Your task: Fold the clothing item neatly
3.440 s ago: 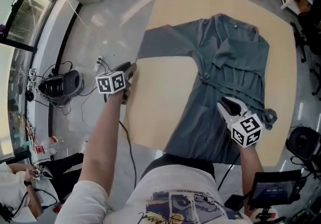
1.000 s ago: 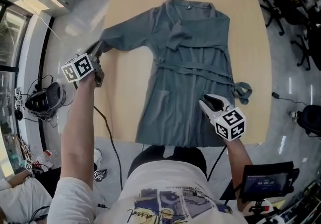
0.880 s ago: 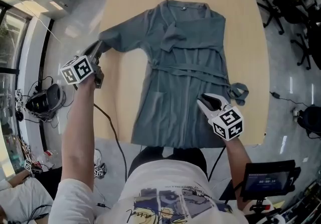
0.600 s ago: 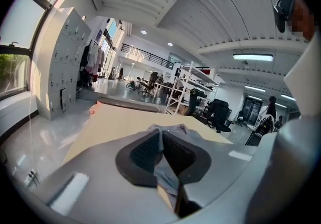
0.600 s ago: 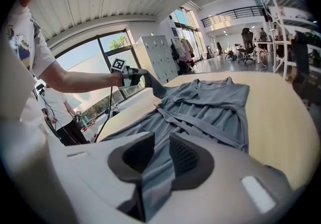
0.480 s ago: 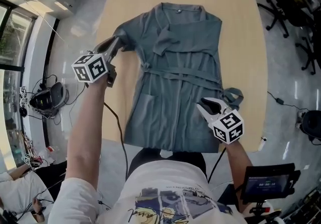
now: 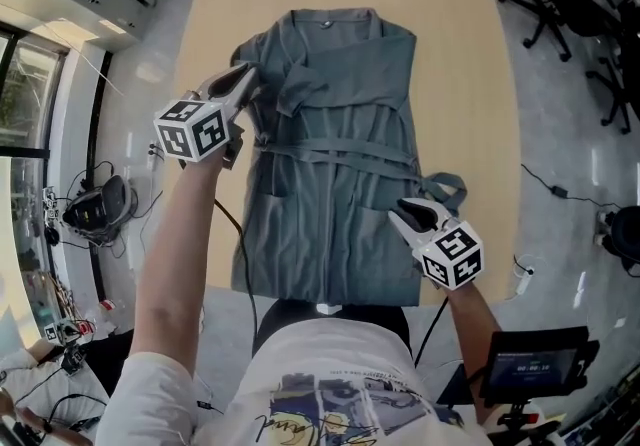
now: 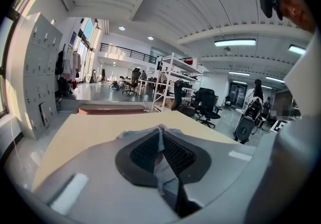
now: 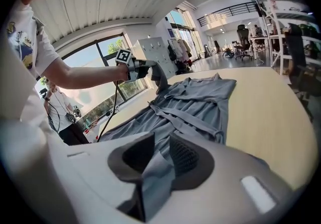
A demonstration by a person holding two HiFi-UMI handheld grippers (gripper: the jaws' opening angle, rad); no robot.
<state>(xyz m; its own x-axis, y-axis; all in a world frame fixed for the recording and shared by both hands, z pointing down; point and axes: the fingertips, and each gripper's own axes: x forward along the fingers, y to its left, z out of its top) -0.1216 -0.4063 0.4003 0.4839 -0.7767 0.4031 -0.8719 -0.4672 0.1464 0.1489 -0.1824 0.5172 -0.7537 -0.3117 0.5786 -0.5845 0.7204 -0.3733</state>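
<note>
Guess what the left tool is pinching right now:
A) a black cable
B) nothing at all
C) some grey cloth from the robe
C: the left gripper view shows the left tool closed on a thin fold of the grey robe.
</note>
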